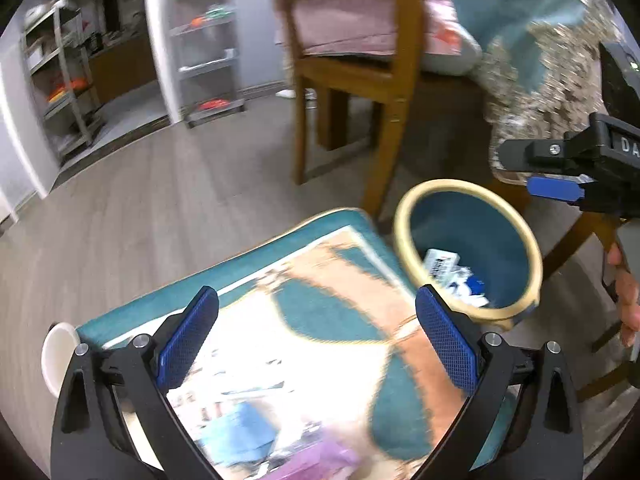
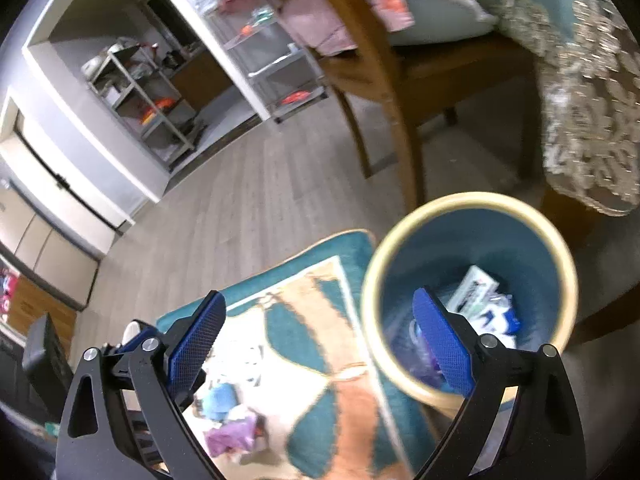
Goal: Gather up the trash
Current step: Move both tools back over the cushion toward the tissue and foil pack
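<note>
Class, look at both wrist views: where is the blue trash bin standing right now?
The blue trash bin stands on the floor at the right corner of the patterned rug, in front of the wooden chair; it fills each view's lower right and already holds trash.

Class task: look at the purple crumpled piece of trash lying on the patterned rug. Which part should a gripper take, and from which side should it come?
Grip the purple crumpled piece across its bunched middle, coming from above with the jaws open. It lies low and loose on the rug beside a blue scrap, so no side offers a firm edge. This is a judgement; the picture is blurred.
</note>
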### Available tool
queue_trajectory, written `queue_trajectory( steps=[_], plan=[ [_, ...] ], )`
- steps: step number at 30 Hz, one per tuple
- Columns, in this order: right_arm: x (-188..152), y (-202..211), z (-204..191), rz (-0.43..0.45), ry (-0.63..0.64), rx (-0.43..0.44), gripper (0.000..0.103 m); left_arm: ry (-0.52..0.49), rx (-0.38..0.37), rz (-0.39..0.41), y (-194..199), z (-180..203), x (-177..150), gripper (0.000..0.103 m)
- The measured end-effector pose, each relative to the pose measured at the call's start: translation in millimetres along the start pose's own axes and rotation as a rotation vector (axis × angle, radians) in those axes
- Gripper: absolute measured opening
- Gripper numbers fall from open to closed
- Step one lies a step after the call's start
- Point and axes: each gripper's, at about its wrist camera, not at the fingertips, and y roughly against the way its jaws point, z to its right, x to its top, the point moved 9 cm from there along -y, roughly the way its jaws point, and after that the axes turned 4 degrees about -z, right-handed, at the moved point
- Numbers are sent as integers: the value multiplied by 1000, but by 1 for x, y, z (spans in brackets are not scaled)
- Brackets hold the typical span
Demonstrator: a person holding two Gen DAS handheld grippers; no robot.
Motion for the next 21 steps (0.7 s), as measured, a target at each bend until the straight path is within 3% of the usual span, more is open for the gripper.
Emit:
queue_trajectory(
  steps=[10,15,21],
  plan=[
    [-25,-62,-57,-96,119,1,94,131,108,-53,6,-103,-44,97],
    [-38,-103,-65,-163,161,-11,94,141,137,-114,-16,-128,-72,97],
    [-52,-139,-67,-224,231,-17,94,196,107,-188,-47,-141,-93,96]
  ],
)
